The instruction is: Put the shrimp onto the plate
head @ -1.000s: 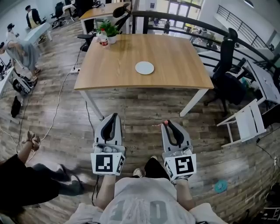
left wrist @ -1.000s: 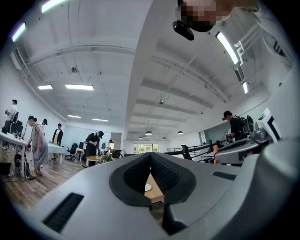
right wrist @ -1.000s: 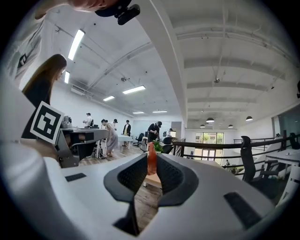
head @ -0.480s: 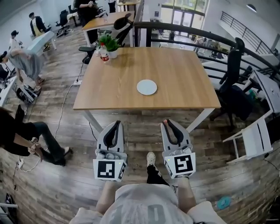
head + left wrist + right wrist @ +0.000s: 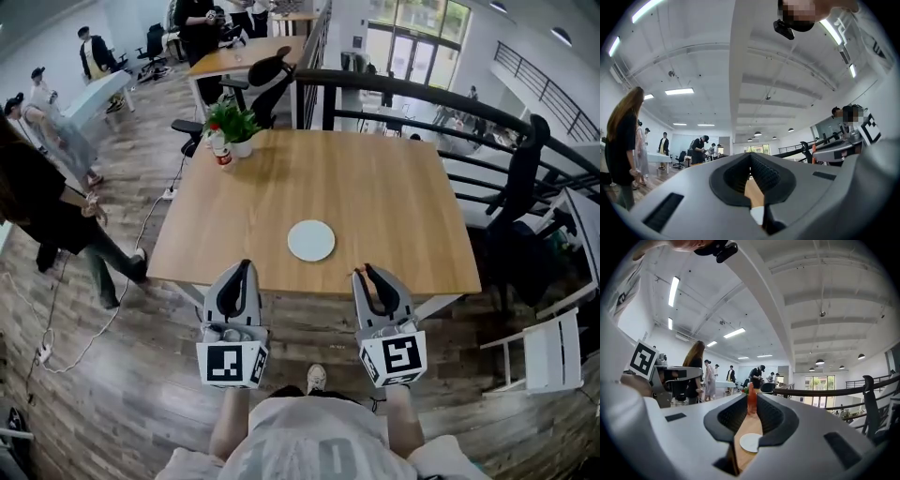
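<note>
A white round plate (image 5: 311, 240) lies on the wooden table (image 5: 375, 187), near its front edge. My right gripper (image 5: 364, 272) hovers over that edge, just right of the plate, shut on a small orange-red shrimp (image 5: 751, 401) that stands pinched between its tips (image 5: 752, 398). The same plate (image 5: 751, 442) shows through the slit between the right jaws. My left gripper (image 5: 243, 266) hangs at the table's front edge to the left of the plate, shut with nothing in it. In the left gripper view (image 5: 751, 157) only a strip of table and plate (image 5: 757, 214) shows between the jaws.
A potted plant (image 5: 234, 122) and a bottle (image 5: 221, 155) stand at the table's far left corner. A black office chair (image 5: 265, 73) is behind the table and a dark railing (image 5: 450, 98) curves along the right. A person (image 5: 47, 206) stands at the left, a white chair (image 5: 551, 352) at the right.
The table has come much closer; both grippers, earlier over the floor, now reach its front edge. The right gripper keeps hold of the shrimp. The person at the left has walked by.
</note>
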A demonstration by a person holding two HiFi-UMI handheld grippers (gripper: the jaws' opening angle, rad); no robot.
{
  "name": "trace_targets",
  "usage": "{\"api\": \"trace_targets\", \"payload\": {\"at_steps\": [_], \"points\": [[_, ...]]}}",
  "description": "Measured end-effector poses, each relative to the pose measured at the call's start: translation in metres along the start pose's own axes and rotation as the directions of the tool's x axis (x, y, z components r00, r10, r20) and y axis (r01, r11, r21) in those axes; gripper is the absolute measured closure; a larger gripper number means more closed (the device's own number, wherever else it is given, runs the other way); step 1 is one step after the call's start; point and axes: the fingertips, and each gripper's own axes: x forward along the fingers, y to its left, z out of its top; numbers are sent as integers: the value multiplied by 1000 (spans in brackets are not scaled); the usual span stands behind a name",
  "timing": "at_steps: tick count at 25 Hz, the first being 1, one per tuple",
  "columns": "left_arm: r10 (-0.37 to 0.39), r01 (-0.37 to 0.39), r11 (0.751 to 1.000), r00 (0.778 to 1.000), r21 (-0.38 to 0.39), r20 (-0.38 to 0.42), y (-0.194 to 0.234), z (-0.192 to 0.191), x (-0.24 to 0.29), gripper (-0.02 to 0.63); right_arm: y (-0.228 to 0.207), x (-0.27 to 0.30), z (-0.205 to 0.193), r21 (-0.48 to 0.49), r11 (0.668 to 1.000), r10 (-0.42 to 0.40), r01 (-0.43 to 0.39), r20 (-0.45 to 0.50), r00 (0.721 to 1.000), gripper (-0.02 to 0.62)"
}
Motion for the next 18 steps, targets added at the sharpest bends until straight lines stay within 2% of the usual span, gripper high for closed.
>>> {"api": "trace_targets", "payload": {"at_steps": [5,10,14,18], "points": [[12,-12,1000,1000,6,-9,8,-7,42,597,-24,37,-8,42,999,4,-4,-5,1000,528],[-1,1,1000,999,-6,37,6,-4,83,597,-42,61,-1,5,1000,13,-13,13,1000,528],[-42,43,999,997,-17,58,-2,-11,114,597,-61,78,-2,35,999,-10,8,44,999,528],[-79,81,996,995,-33,59,-1,-23,157,597,-80,113,-10,46,999,-16,14,35,999,528]]}}
